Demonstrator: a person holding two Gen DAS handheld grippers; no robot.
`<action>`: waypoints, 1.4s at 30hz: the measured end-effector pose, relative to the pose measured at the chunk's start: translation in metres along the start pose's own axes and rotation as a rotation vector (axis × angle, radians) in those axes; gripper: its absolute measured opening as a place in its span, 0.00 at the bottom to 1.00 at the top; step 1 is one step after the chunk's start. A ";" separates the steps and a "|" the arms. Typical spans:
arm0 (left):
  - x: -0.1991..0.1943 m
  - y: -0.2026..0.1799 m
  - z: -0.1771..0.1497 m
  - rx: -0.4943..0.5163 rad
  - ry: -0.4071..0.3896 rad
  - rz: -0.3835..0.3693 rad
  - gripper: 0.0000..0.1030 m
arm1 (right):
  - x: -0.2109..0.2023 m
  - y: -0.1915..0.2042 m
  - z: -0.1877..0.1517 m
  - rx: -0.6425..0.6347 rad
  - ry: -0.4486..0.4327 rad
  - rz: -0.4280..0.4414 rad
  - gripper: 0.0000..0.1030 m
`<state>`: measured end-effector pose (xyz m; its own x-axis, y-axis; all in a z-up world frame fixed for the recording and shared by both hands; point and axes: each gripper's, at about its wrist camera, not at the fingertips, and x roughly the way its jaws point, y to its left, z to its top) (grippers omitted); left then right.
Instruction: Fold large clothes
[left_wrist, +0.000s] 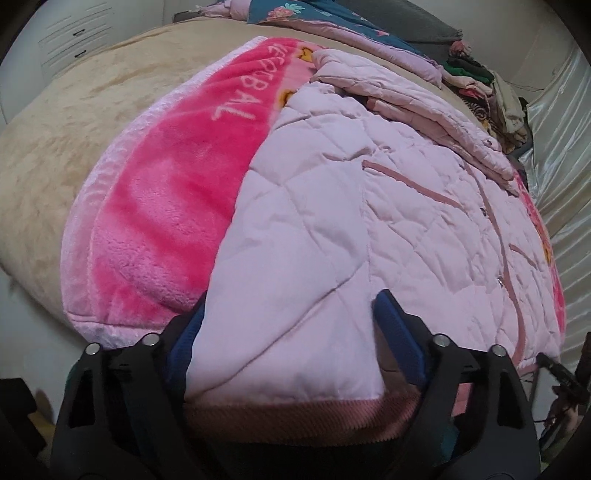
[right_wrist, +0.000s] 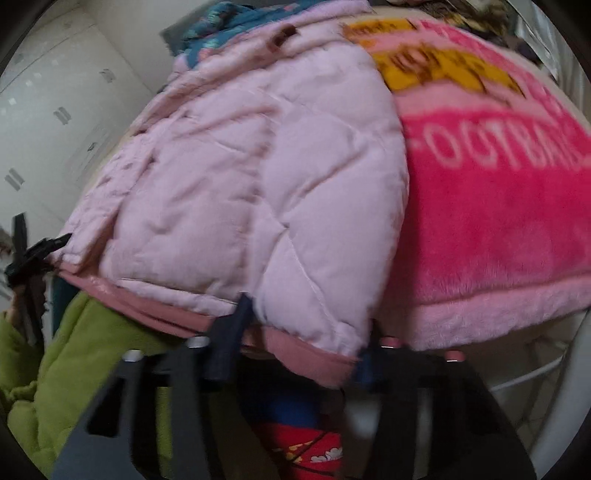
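The pale pink quilted jacket (left_wrist: 332, 206) lies spread out on a bright pink fleece blanket (left_wrist: 166, 206), and that blanket covers part of a bed with a beige cover (left_wrist: 74, 110). The jacket's front faces up, zip line and slanted pockets in darker pink showing, one sleeve folded across its far end. Its ribbed hem (left_wrist: 295, 417) sits at the near edge of the bed, right under both tools.

Left gripper (left_wrist: 291, 332): the jaws stand wide, one blue finger on each side of the jacket's near corner, fabric between them. Whether the pads are actually pressing on it, I cannot tell.

Right gripper (right_wrist: 306, 332), in a blurred view: its jaws sit much closer together, straddling the other near corner of the jacket (right_wrist: 258, 177) at the hem band (right_wrist: 306, 354). The cloth runs between the fingers, and the grip looks tight, though the blur hides the pads themselves.

Beside that corner the blanket (right_wrist: 498, 221) shows white lettering and a yellow print. A green garment (right_wrist: 74, 369) hangs below the bed edge on the left of that view. At the far end of the bed, a dark floral cloth (left_wrist: 295, 14) and a heap of folded clothes (left_wrist: 476, 85). White cabinet doors (right_wrist: 55, 110) stand behind.
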<state>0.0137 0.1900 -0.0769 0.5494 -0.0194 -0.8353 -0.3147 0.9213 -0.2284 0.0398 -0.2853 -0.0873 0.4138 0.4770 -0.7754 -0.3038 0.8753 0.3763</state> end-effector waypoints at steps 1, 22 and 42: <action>0.000 -0.001 0.000 -0.002 0.001 -0.004 0.71 | -0.009 0.004 0.005 -0.012 -0.028 0.018 0.29; -0.017 -0.033 0.006 0.094 -0.088 0.012 0.16 | -0.024 0.007 0.016 0.003 -0.135 0.094 0.18; -0.061 -0.064 0.063 0.127 -0.270 -0.023 0.13 | -0.080 0.036 0.089 -0.093 -0.361 0.095 0.17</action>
<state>0.0494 0.1565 0.0207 0.7466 0.0471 -0.6636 -0.2095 0.9634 -0.1674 0.0720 -0.2849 0.0334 0.6507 0.5674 -0.5046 -0.4249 0.8229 0.3773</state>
